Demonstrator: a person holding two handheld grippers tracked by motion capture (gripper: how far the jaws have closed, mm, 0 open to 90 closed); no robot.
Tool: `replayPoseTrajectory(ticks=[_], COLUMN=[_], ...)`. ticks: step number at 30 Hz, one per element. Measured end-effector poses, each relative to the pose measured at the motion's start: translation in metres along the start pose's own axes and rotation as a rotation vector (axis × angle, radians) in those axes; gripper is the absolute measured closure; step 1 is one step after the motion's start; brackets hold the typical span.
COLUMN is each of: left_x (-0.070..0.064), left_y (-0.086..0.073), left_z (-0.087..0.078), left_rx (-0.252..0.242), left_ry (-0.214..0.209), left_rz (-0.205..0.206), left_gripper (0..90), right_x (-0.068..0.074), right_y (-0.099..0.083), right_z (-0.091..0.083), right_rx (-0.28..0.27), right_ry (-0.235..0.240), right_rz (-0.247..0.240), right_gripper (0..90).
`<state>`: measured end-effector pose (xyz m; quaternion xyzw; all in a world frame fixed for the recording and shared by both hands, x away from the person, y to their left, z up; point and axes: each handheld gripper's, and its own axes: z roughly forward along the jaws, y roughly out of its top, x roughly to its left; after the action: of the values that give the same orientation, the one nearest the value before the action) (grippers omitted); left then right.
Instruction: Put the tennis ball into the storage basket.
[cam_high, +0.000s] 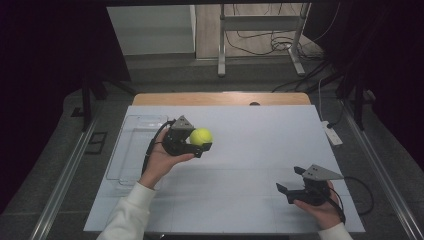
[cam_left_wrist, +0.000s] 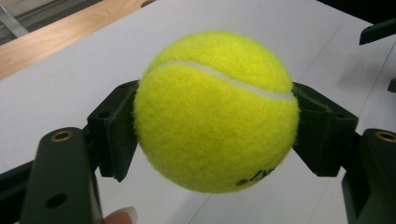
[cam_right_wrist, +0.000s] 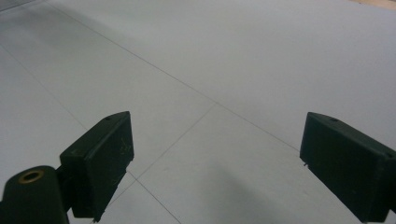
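High view: our left gripper (cam_high: 202, 145) clamps the tennis ball (cam_high: 201, 136) above the table (cam_high: 240, 200); our right gripper (cam_high: 291, 181) hangs wide, holding nothing.

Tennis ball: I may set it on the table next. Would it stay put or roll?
The tennis ball is round, so it would likely roll on the flat table. Its fuzzy felt probably grips well in the left gripper, whose pads clamp its sides.

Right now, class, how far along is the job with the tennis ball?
Done: the left tool has gripped the tennis ball and holds it above the table. In hand: carrying it. Left: setting it down, perhaps in the clear tray beside it; the right tool waits open.
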<state>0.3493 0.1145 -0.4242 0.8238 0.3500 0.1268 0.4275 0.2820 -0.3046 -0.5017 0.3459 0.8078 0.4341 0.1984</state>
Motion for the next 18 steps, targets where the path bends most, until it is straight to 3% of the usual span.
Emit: replayPoseTrajectory(ticks=[18], left_x=[0.01], left_y=[-0.001], left_z=[-0.017], left_rx=[-0.046], left_ry=[0.03], left_rz=[-0.023], left_gripper=[26.2], right_x=[0.0], right_y=[0.0], right_z=[-0.001], right_rx=[-0.001], right_ry=[-0.004], right_rz=[-0.003], right_gripper=[10.2])
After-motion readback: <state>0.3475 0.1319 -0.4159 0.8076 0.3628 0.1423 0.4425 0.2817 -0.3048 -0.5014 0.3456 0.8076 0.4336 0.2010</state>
